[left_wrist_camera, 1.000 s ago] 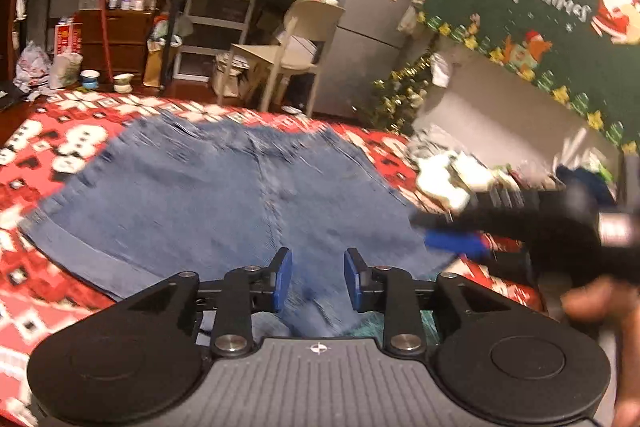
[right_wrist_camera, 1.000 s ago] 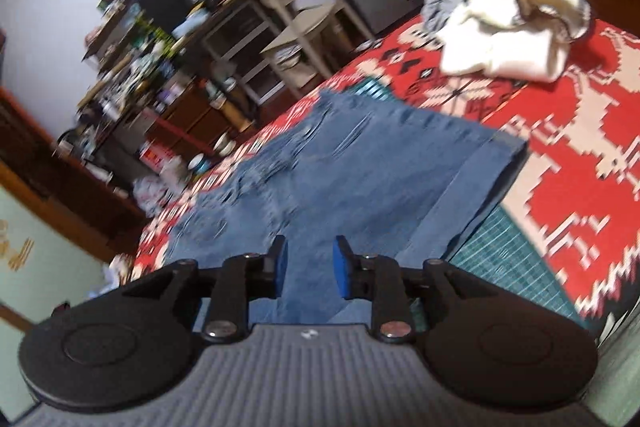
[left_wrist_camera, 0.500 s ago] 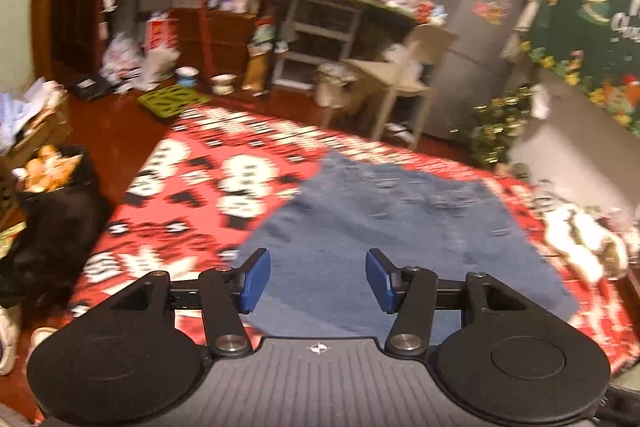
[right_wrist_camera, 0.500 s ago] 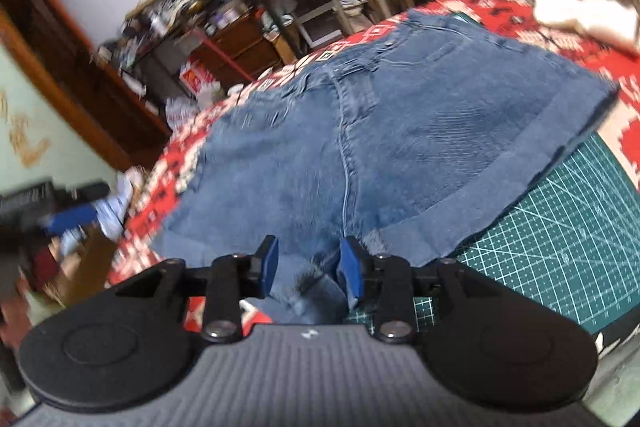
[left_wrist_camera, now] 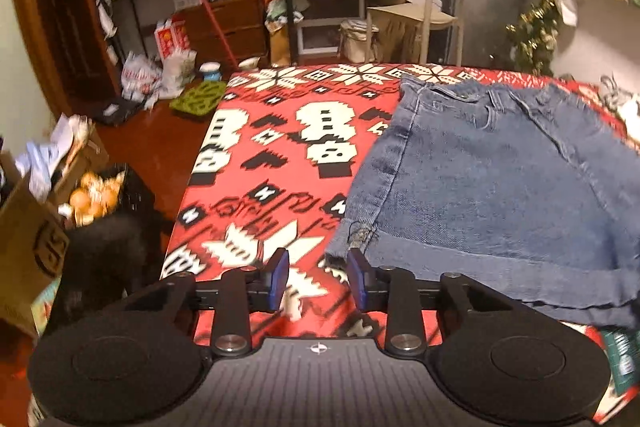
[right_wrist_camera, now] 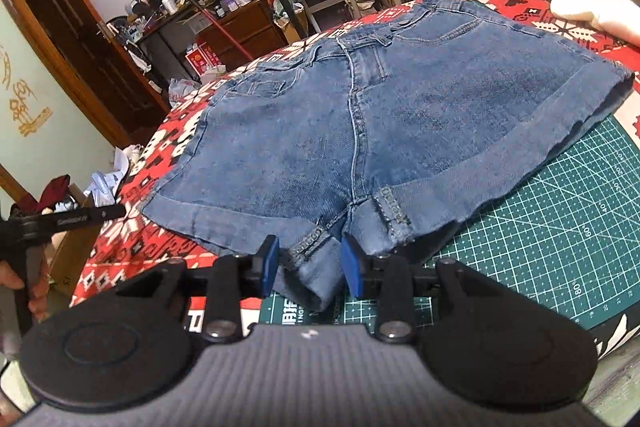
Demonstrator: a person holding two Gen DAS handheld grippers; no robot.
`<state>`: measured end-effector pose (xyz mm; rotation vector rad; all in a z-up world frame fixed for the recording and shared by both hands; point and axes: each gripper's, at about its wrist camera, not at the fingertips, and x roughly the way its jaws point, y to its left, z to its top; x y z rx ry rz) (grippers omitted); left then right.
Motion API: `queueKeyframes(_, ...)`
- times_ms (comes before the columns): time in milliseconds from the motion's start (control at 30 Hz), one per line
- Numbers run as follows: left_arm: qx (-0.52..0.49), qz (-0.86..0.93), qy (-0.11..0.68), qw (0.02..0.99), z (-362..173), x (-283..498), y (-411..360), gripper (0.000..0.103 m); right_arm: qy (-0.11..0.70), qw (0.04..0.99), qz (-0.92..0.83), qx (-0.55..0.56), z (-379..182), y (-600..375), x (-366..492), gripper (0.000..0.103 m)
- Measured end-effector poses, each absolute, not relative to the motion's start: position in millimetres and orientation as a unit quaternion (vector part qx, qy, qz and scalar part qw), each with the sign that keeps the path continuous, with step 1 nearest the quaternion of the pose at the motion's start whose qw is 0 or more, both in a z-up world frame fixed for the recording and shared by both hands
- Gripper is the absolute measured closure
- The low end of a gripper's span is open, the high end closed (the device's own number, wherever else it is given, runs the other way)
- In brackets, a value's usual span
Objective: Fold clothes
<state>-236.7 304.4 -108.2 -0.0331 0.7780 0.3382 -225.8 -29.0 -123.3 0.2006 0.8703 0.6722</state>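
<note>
Denim shorts (right_wrist_camera: 400, 115) lie flat and unfolded on the red patterned cloth (left_wrist_camera: 280, 155), hems at the desk's near edge, right cuff over the green cutting mat (right_wrist_camera: 560, 211). Step: lining up the first grasp. Left hand-held gripper (left_wrist_camera: 316, 279) apart, just off the left leg's cuff corner, nothing held. Right hand-held gripper (right_wrist_camera: 308, 265) apart, straddling the crotch cuff; next it needs to close there

Faded blue denim shorts (right_wrist_camera: 400, 115); red blanket w/ white-black snowflake pattern (left_wrist_camera: 280, 163); green grid-lined cutting mat (right_wrist_camera: 560, 227); blue gripper pads (right_wrist_camera: 350, 265).
</note>
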Motion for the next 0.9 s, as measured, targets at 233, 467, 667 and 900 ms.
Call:
queueKeyframes(233, 0.046, 0.149, 0.401, 0.903, -124, -227, 298, 0.085, 0.404, 0.854, 0.322, 0.062, -124, -26, -231, 0.064)
queueKeyframes(467, 0.048, 0.137, 0.396, 0.907, -130, -220, 295, 0.085, 0.373, 0.866, 0.334, -0.009, -124, -21, -243, 0.065)
queueKeyframes(667, -0.010, 0.145, 0.380, 0.914, -130, -214, 304, 0.084, 0.357, 0.868, 0.340, -0.053, -127, -17, -250, 0.070)
queueKeyframes(900, -0.078, 0.155, 0.357, 0.918, -130, -214, 311, 0.100, 0.346, 0.871, 0.336, -0.091, -130, -8, -254, 0.084)
